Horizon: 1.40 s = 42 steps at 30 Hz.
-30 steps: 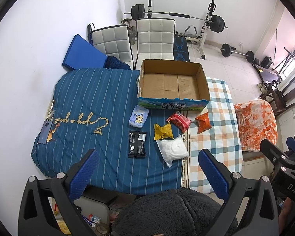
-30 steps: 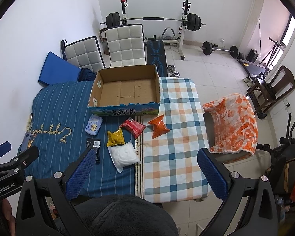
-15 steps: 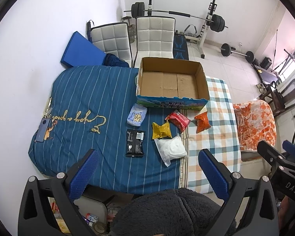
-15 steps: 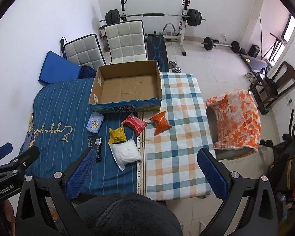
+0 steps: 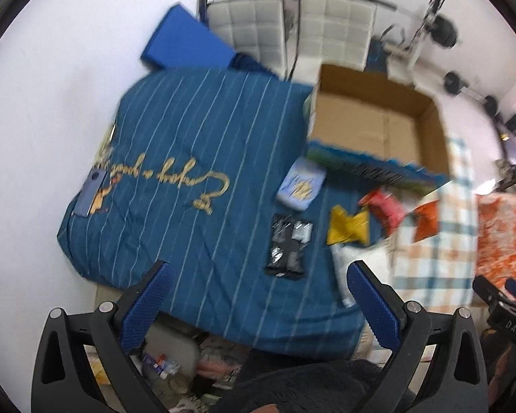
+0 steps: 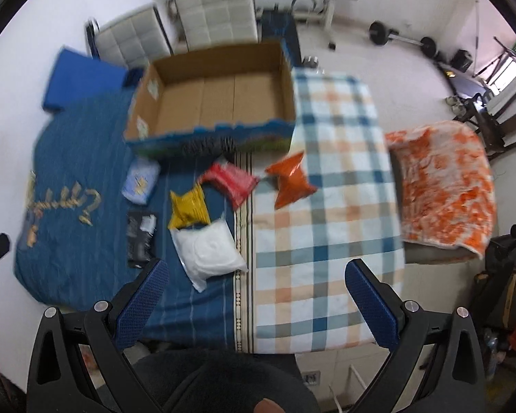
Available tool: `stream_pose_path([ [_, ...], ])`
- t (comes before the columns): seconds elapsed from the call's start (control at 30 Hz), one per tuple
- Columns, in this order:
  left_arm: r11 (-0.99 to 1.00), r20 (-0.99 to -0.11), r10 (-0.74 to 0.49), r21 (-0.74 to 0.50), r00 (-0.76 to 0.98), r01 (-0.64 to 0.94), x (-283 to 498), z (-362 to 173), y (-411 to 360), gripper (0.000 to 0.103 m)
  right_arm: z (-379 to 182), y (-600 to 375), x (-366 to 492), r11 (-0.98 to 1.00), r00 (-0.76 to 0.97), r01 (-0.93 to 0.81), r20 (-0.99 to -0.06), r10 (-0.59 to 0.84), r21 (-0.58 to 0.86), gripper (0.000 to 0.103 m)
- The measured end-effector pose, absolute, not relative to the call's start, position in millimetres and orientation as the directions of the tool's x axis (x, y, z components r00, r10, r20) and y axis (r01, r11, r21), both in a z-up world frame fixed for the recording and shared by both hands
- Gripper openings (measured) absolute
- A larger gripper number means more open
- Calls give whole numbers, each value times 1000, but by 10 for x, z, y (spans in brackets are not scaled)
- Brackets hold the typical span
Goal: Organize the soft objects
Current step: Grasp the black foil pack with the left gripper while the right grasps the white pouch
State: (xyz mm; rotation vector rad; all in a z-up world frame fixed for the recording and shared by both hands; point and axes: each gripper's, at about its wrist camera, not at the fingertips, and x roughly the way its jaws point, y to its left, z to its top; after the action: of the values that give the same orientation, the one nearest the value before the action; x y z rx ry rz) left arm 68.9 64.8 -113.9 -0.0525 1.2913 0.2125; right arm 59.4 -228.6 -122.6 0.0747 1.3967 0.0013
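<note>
Home-gym room, white walls, weight bench at the back, both views motion-blurred. Table carries a blue striped cover (image 5: 203, 130) on its left part and a plaid cloth (image 6: 326, 186) on its right. Open cardboard box (image 6: 220, 99) sits at the far edge, straddling both cloths, nothing inside. Soft packets lie just in front of the box, near the seam: light blue pack (image 5: 301, 187) closest to the box wall, black packet (image 5: 289, 246) nearer the front edge, yellow packet (image 6: 188, 210), red packet (image 6: 232, 182), white pouch (image 6: 208, 253) touching the yellow one, orange packet (image 6: 290, 182) alone on the plaid. Left tool (image 5: 258, 296) spread wide, holding nothing, above the front edge over the blue cover. Right tool (image 6: 254, 292) spread too, holding nothing, over the plaid side. Orange-patterned blanket (image 6: 443, 186) drapes a chair off the right edge.
</note>
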Motion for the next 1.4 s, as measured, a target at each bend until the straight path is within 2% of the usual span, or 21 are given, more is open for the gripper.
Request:
stream_pose_path([
  [0.13, 975, -974, 151, 118, 171, -190, 776, -1670, 744, 103, -1960, -1998, 801, 997, 104, -42, -993, 61, 57, 103],
  [0.3, 978, -994, 94, 81, 61, -192, 871, -2426, 866, 103, -2933, -1625, 965, 991, -16, -125, -999, 47, 48, 103],
  [0.47, 982, -996, 79, 84, -36, -168, 924, -3111, 880, 102, -3593, -1361, 997, 987, -110, -161, -994, 3, 21, 103],
  [0.7, 984, -995, 66, 78, -75, -161, 1020, -3546, 908, 102, -4101, -1094, 886, 983, -206, -183, -978, -23, 16, 103],
  [0.8, 986, -995, 60, 72, -83, -147, 1049, -3647, 884, 102, -4230, -1120, 876, 993, -228, -114, -974, 3, 30, 103],
  [1.0, 993, -995, 35, 45, -98, -109, 1123, -3800, 763, 102, -4167, -1291, 838, 998, -233, -50, -972, 36, 49, 93],
  [1.2, 997, -991, 10, 20, -131, -77, 1297, -4061, 631, 102, -4082, -1777, 807, 997, -243, 79, -969, 40, 21, 91],
  [1.27, 998, -989, 12, 21, -147, -60, 1325, -4166, 594, 96, -4078, -1904, 763, 993, -254, 119, -966, 50, 20, 91],
  [1.37, 999, -984, -23, -15, -179, -43, 1317, -4306, 534, 61, -4090, -2099, 684, 984, -279, 171, -955, 99, 52, 92],
  [1.4, 997, -977, -51, -39, -206, -60, 1305, -4371, 549, 57, -4098, -2128, 670, 982, -280, 179, -953, 115, 66, 93],
])
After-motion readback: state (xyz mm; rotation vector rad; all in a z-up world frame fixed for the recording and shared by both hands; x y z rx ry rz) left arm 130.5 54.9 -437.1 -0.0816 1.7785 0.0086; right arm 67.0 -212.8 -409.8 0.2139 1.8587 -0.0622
